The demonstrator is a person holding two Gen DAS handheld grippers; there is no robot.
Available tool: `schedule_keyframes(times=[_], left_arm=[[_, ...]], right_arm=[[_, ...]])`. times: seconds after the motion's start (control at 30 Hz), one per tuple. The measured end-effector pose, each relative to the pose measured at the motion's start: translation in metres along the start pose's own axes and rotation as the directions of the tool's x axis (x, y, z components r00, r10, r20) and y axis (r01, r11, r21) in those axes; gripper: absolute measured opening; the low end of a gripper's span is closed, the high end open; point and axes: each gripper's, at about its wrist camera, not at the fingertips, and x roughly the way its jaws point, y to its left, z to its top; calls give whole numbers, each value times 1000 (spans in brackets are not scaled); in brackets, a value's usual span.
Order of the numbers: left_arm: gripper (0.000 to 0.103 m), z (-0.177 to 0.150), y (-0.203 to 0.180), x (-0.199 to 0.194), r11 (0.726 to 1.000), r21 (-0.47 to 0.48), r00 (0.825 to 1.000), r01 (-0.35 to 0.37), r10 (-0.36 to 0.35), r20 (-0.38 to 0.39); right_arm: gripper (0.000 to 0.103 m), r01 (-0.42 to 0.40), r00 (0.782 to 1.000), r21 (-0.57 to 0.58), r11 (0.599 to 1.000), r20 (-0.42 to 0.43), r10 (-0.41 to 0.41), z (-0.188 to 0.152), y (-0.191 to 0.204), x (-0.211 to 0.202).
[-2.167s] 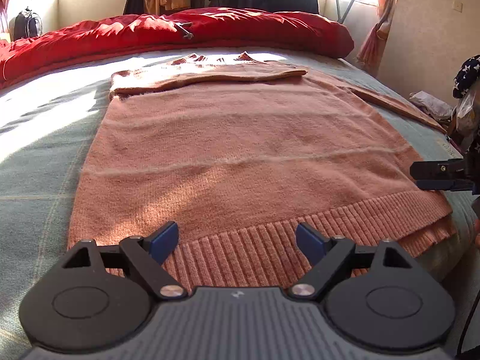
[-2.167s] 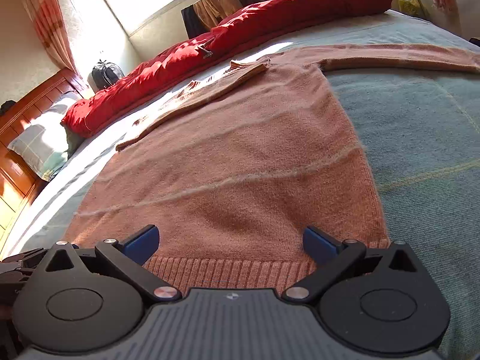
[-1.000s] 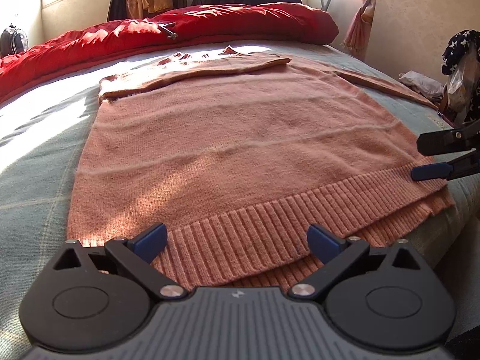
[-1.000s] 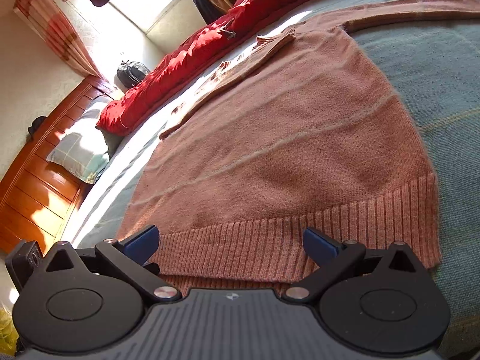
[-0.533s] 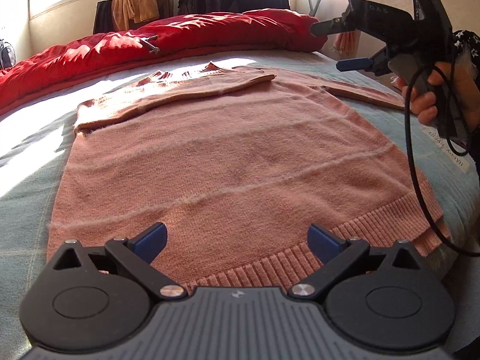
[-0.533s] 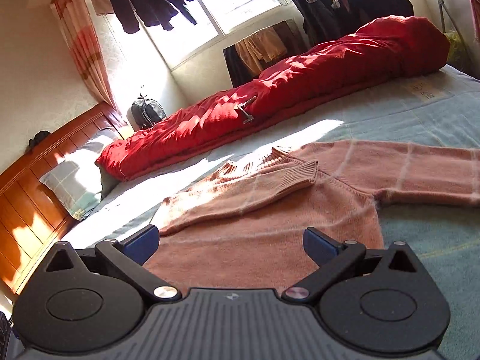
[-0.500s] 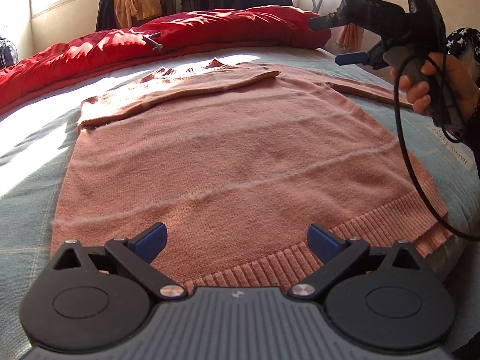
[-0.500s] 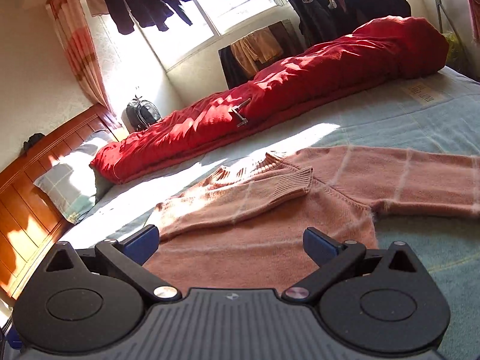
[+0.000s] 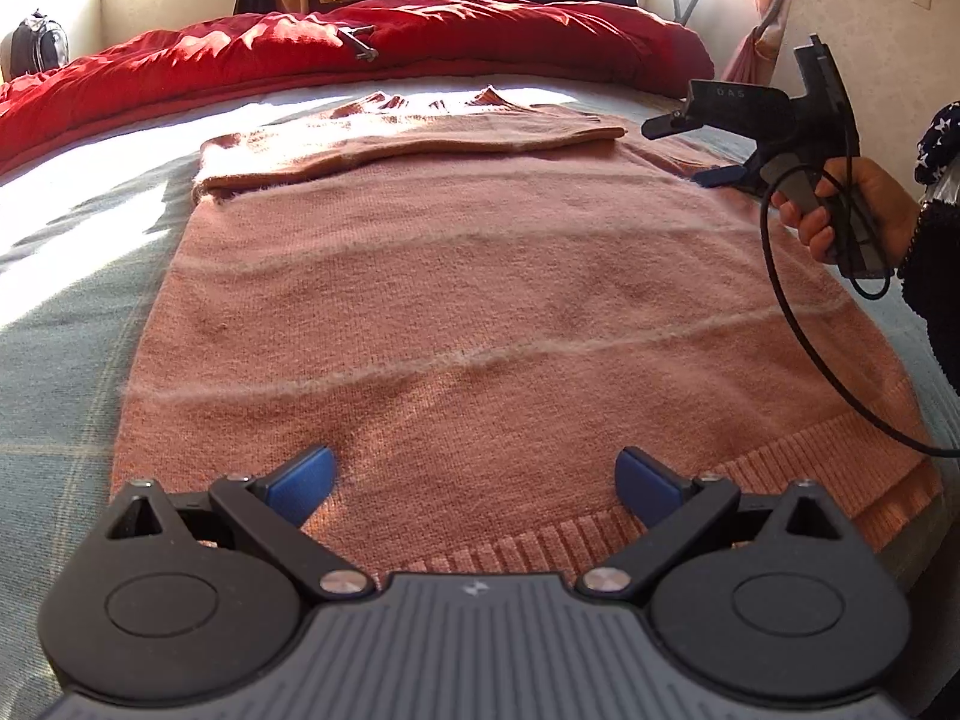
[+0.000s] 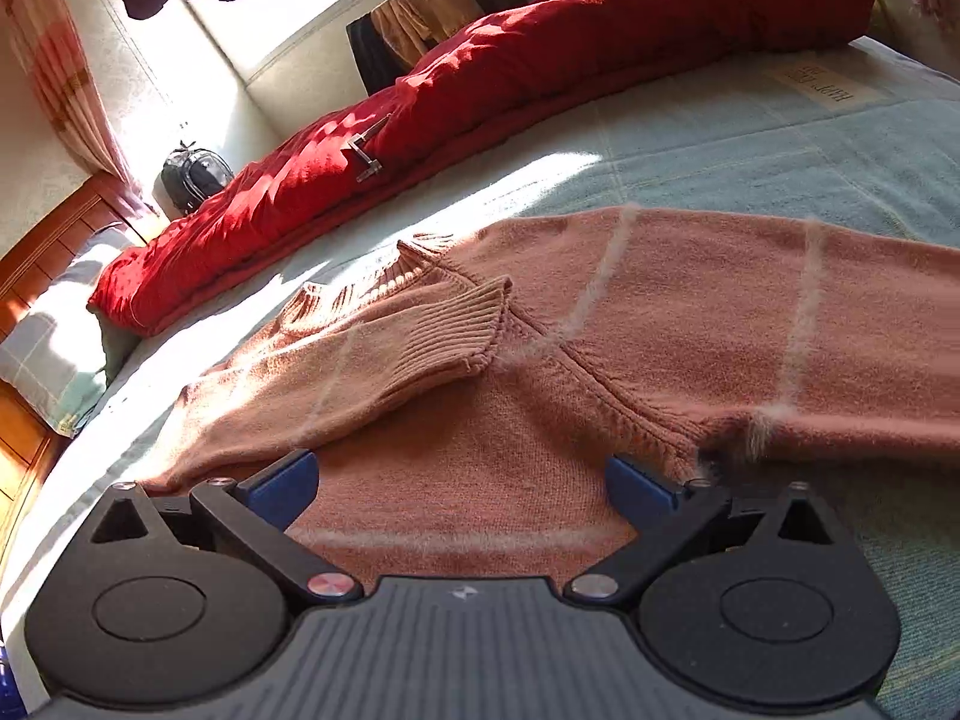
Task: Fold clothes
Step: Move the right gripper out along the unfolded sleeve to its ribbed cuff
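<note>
Sunlit bed (image 9: 72, 276) carried a fuzzy pink knit sweater (image 9: 468, 300), spread flat.
Left gripper (image 9: 474, 480) gaped above its ribbed hem; right gripper (image 10: 462, 489), fingers apart, alone showed the outstretched sleeve (image 10: 780, 324).

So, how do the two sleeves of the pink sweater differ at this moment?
The left sleeve is folded across the chest, its ribbed cuff lying near the collar; the right sleeve is stretched straight out onto the blue bed cover. The left sleeve lies on the sweater, the right sleeve beside the body. Both show pale stripes.
</note>
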Motion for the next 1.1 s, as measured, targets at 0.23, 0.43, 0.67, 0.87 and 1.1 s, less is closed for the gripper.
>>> schedule_keyframes(times=[0.23, 0.43, 0.67, 0.87, 1.1], left_arm=[[100, -4, -1, -5, 1000, -18, 1000, -2, 2, 13], [100, -5, -11, -18, 999, -12, 998, 45, -44, 45], [101, -21, -2, -11, 998, -25, 998, 51, -51, 31], [102, -22, 6, -11, 994, -62, 996, 87, -84, 41], [102, -29, 8, -11, 994, -42, 993, 100, -97, 68]], right_arm=[[103, 14, 1000, 15, 1000, 17, -14, -34, -11, -55], [103, -5, 1000, 11, 1000, 10, 5, -36, 23, -70], [103, 66, 998, -35, 997, -21, -67, -69, 37, -45], [103, 83, 995, -72, 994, -49, -86, -75, 39, -49], [103, 104, 988, -131, 986, -96, -117, -80, 45, -59]])
